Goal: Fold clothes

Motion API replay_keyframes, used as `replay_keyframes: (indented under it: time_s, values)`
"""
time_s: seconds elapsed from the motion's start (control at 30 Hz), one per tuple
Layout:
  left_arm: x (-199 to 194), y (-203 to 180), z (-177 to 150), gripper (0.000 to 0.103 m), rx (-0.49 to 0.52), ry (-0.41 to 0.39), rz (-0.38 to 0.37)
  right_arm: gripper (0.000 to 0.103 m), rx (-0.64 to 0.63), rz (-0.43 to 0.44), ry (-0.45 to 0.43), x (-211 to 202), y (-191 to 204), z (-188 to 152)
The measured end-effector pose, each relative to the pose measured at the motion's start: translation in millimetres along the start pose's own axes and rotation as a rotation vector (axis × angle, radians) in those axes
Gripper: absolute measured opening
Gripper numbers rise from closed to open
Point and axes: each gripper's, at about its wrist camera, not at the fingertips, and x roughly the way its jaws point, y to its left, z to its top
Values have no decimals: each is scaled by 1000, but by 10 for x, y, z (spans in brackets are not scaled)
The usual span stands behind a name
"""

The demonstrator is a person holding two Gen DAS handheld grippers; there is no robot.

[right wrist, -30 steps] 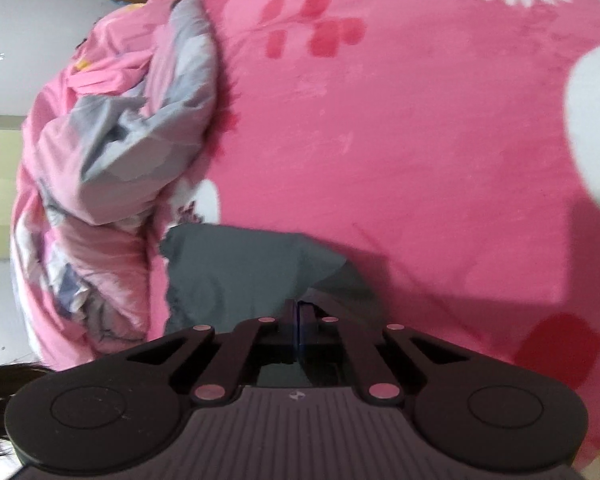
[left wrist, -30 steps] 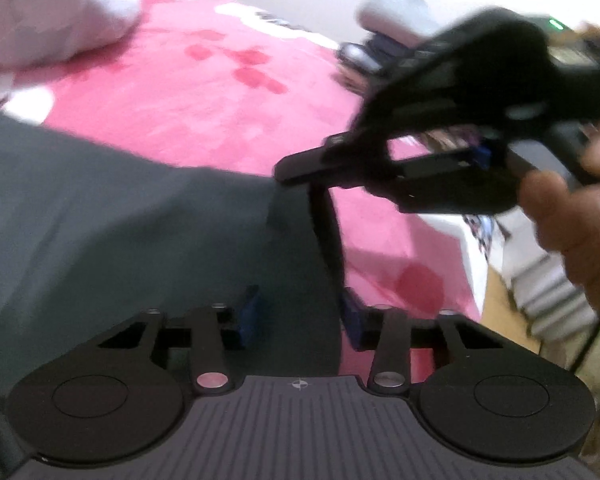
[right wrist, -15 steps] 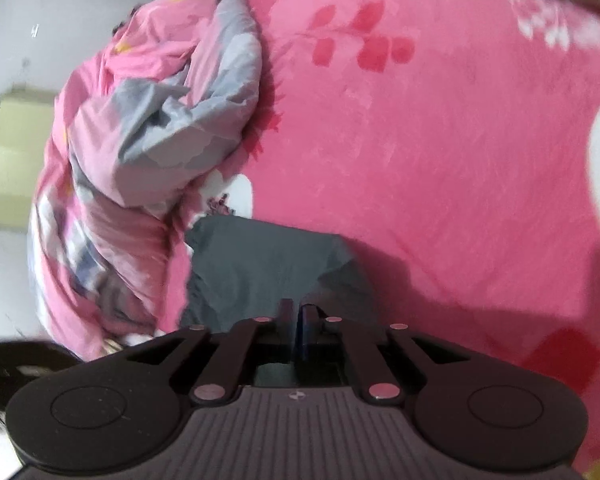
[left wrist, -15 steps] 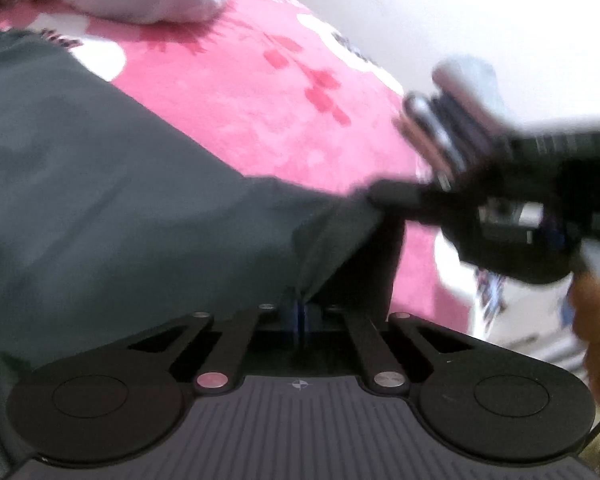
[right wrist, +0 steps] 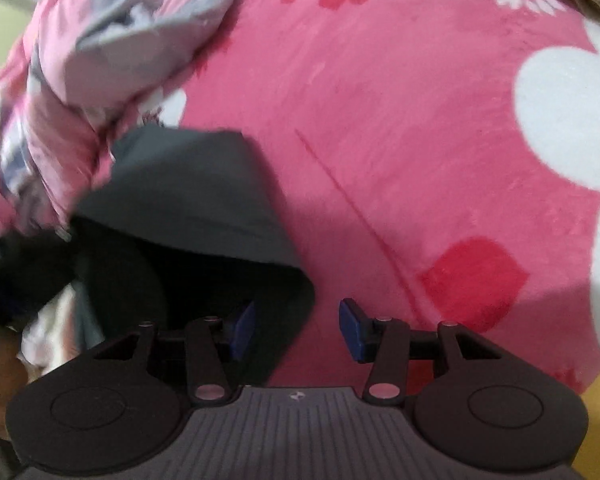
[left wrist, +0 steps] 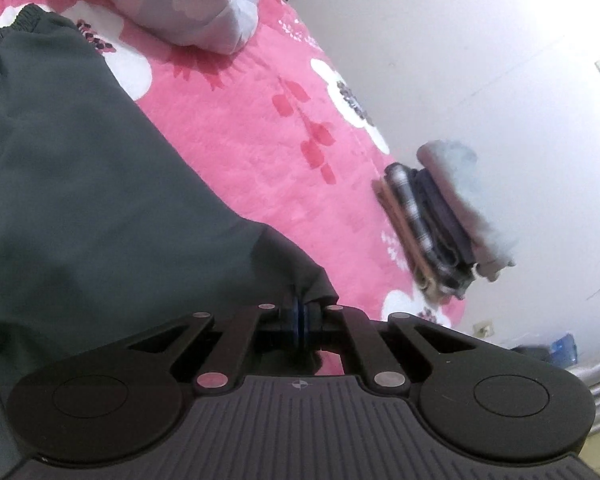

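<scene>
bed: pink blanket (left wrist: 260, 168) with white and red flowers covers it; a white wall rises past its far edge in the left wrist view.
hidden or unclear: the dark green garment (left wrist: 80, 200) runs off the left edge of the left wrist view, so its full shape is not seen; the right wrist view is blurred at its left edge, where something dark and a pale patch cannot be made out.
left view only: an elastic waistband at the garment's far end, a stack of folded clothes (left wrist: 440, 224) at the blanket's far edge near the wall, a rumpled quilt (left wrist: 204, 0) beyond the garment.
right view only: a folded-over flap of the garment (right wrist: 188, 200) touching the pink and grey quilt (right wrist: 80, 80).
left gripper (left wrist: 300, 318): angled down, pads clenched on a corner of the garment, which lifts off the blanket.
right gripper (right wrist: 296, 330): angled down, jaws opening; cloth lies against the left pad, the right pad stands clear over bare blanket.
</scene>
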Motion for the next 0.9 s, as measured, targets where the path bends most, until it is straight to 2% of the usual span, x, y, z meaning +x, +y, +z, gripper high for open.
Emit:
replay_keyframes:
  time_s: [0.17,0.23,0.27,0.33,0.4,0.47,0.53,0.7,0.8,0.9]
  values:
    - [-126,-38,13,0,-26,-14,-30,42,-64,5,-32,85,128,-26]
    - [-189,-44,16,0,-49,-24,-44,23,-126,-40,-26,149,225,-29]
    - [-222,-42,17,0,-64,-29,-52,20,-168,-81,-24,179,279,-37]
    - [-291,-33,23,0,-94,-36,-68,4,-250,-144,-25,206,372,-44]
    - [-372,-20,24,0,-111,-37,-71,1,-331,-212,-40,171,482,-29]
    - [-459,-4,13,0,-114,-31,-76,1,-465,-320,-103,64,675,-8]
    - [-536,10,0,0,-107,-22,-77,1,-583,-385,-162,-53,848,40]
    - [-560,67,-107,0,-56,33,-42,1,-803,-497,-214,-117,1061,97]
    - [-445,102,-258,0,-9,98,-19,1,-805,-512,-179,-7,981,120]
    - [-281,126,-461,3,-4,183,11,1,-748,-505,-141,129,823,164]
